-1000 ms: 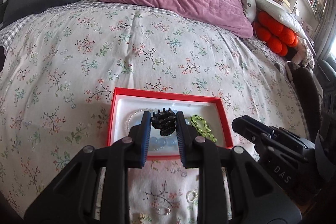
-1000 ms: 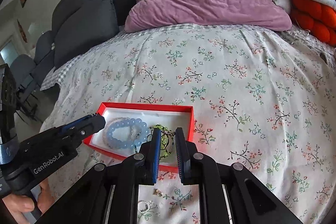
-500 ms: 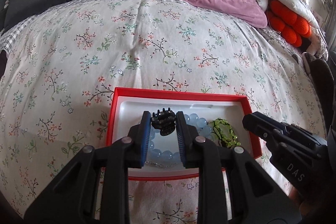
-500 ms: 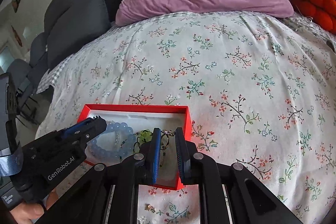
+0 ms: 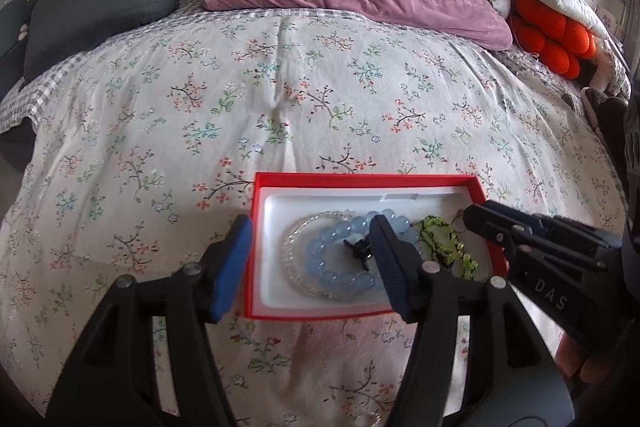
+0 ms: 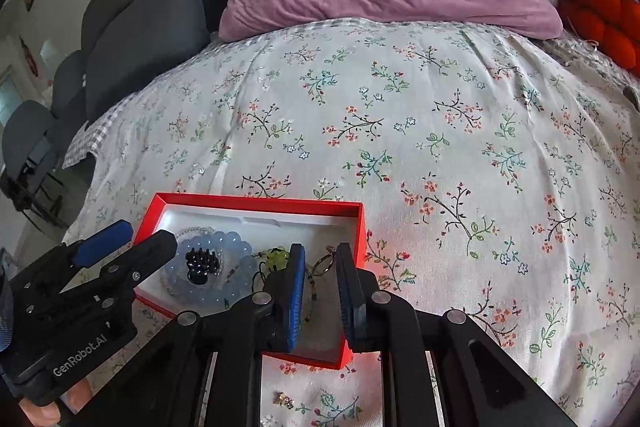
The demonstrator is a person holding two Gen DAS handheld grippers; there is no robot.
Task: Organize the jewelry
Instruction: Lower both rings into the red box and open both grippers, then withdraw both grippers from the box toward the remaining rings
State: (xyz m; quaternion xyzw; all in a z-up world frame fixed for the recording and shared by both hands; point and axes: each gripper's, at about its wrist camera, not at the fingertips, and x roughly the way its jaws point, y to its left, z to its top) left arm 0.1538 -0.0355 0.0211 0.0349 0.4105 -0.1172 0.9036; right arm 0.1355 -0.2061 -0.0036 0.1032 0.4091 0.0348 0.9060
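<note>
Now left gripper (image 5: 310, 259) opening — clip (image 6: 201, 263) in box (image 6: 256, 203)

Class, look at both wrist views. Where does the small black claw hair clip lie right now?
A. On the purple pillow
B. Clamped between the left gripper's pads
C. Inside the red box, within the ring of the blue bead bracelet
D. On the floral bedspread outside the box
C: the black claw hair clip rests in the red box, encircled by the blue bead bracelet, with no gripper pads touching it.
</note>
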